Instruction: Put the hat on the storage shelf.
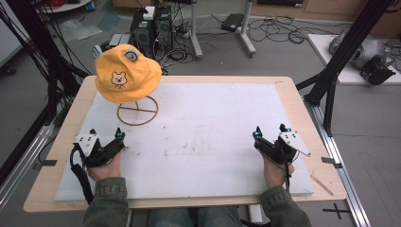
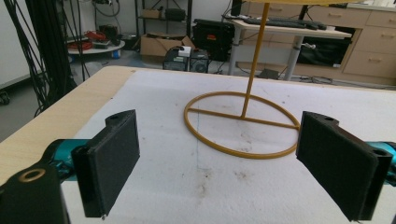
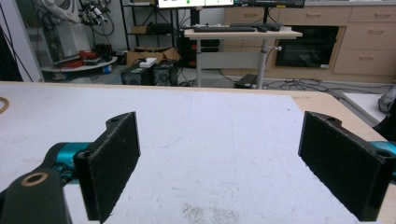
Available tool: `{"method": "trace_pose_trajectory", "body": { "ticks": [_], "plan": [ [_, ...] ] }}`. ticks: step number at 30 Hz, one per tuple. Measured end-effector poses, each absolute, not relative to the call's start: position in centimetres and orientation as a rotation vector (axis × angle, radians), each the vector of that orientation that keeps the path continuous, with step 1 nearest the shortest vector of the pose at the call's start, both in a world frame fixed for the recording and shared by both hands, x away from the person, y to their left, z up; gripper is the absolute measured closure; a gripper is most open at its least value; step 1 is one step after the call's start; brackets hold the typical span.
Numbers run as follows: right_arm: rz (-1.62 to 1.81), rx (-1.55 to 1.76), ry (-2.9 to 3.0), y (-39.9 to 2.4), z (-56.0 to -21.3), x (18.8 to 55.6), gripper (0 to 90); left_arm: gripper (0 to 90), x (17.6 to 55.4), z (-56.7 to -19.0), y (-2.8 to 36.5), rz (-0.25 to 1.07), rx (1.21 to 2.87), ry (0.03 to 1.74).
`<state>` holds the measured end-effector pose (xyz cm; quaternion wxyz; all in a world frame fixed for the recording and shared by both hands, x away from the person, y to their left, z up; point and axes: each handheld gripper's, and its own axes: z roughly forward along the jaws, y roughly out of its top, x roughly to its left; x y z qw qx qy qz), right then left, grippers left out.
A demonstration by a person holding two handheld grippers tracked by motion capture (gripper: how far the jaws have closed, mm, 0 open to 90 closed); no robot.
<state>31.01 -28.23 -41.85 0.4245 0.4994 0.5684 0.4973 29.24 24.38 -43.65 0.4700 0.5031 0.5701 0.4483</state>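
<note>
- The person's sleeves [image 1: 106,203] are coming in over the near edge of the table [image 1: 56,156], one hand on each gripper, both well on the near side of the hat stand.
- The left gripper [image 1: 106,142] is resting on the white mat [image 1: 203,137] just in front of the hat stand [image 1: 137,111] – its jaws are standing wide apart with nothing between them. In the left gripper view the left gripper [image 2: 233,158] is facing the stand's ring base [image 2: 240,123], which is lying flat on the mat just beyond the pads.
- The right gripper [image 1: 270,133] is sitting far to the right of the hat stand, near the mat's right side; its jaws are likewise spread wide and holding nothing. In the right gripper view the right gripper [image 3: 219,158] is looking across bare mat toward the far table edge.
- The hat stand is standing upright at the mat's far left corner, its thin yellow post [image 2: 254,60] rising from the ring's crossbar.
- A yellow bucket hat [image 1: 126,73] with a small bear face is sitting on top of the stand – tilted, its brim hanging over the post.
- Beyond the table, computer towers [image 1: 151,26] and loose cables are lying on the floor.
</note>
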Motion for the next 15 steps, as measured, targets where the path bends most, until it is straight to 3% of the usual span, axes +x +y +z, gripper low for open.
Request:
{"method": "trace_pose_trajectory", "body": {
  "ticks": [15],
  "plan": [
    [1.270, 1.267, 1.442, -28.28, -42.33, 31.19, 12.4, 13.6, 29.27, -43.72, 24.37, 1.096, 1.239, 1.399]
  ]
}}
